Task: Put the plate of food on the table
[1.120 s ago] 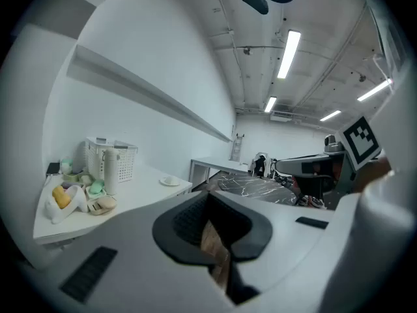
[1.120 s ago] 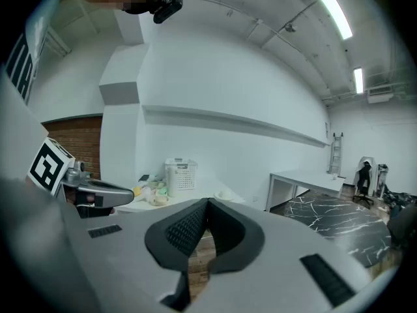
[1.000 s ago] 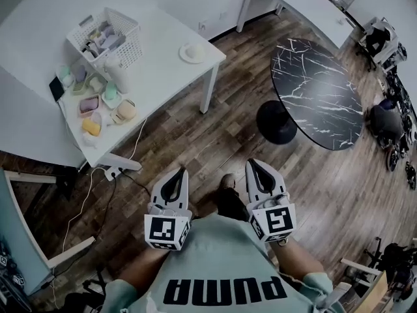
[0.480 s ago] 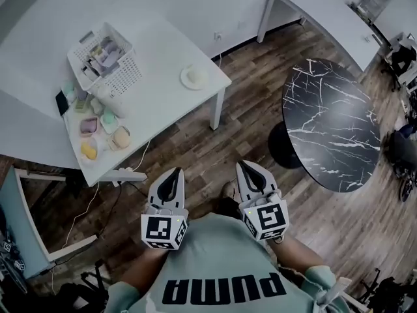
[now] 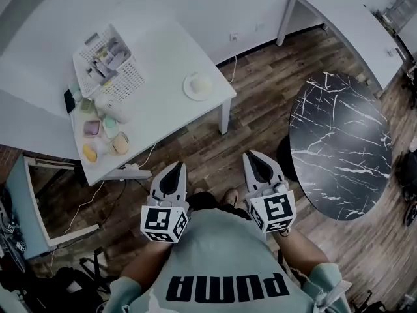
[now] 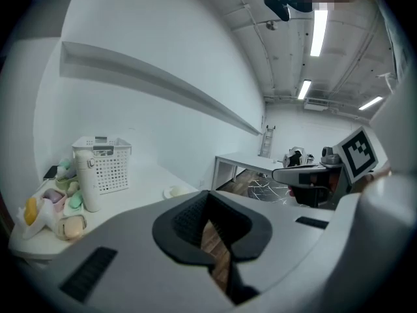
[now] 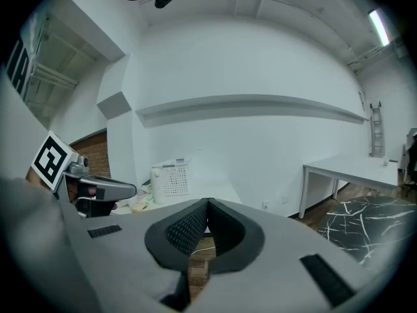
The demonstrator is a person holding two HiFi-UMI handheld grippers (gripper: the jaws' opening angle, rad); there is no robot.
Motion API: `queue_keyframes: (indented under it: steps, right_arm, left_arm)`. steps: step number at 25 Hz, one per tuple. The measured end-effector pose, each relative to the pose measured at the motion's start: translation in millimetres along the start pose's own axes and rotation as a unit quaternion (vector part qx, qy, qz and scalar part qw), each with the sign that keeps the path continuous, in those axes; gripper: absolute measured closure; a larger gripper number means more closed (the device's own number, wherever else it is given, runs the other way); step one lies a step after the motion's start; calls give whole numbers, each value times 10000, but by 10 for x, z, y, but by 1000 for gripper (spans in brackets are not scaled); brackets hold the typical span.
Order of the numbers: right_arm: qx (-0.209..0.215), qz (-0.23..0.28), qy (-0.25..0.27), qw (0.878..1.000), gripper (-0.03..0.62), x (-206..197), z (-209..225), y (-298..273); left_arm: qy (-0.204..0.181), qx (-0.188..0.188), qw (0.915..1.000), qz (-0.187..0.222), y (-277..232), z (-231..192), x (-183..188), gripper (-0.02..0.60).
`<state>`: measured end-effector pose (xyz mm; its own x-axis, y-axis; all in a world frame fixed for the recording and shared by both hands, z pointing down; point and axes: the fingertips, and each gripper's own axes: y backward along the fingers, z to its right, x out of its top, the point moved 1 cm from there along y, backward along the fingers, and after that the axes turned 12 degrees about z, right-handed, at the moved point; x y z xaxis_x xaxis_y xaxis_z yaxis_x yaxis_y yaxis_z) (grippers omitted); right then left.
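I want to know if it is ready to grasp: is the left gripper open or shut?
Shut. In its own view the left gripper has both jaws touching at the tips, with nothing between them.

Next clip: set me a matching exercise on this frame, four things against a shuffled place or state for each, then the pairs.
1. basket
2. plate of food
3. marble table
4. left hand-held gripper

A. shut, empty
B. alone near the white table's right corner
C. dark with pale veins, standing on the floor
D. next to small pastel dishes

Pairs: 1-D, 2-B, 3-C, 4-A
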<state>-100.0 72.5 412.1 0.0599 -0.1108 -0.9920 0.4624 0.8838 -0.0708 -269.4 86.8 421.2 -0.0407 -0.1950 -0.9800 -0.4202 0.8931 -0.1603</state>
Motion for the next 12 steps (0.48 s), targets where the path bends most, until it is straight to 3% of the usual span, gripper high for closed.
queue_keyframes:
  steps: [12]
  right_arm:
    - [84,-504,-53,9987,595,-52,529,-1149]
  left_arm:
    - [548,60,9982,-250,-1310,-736,-62,575]
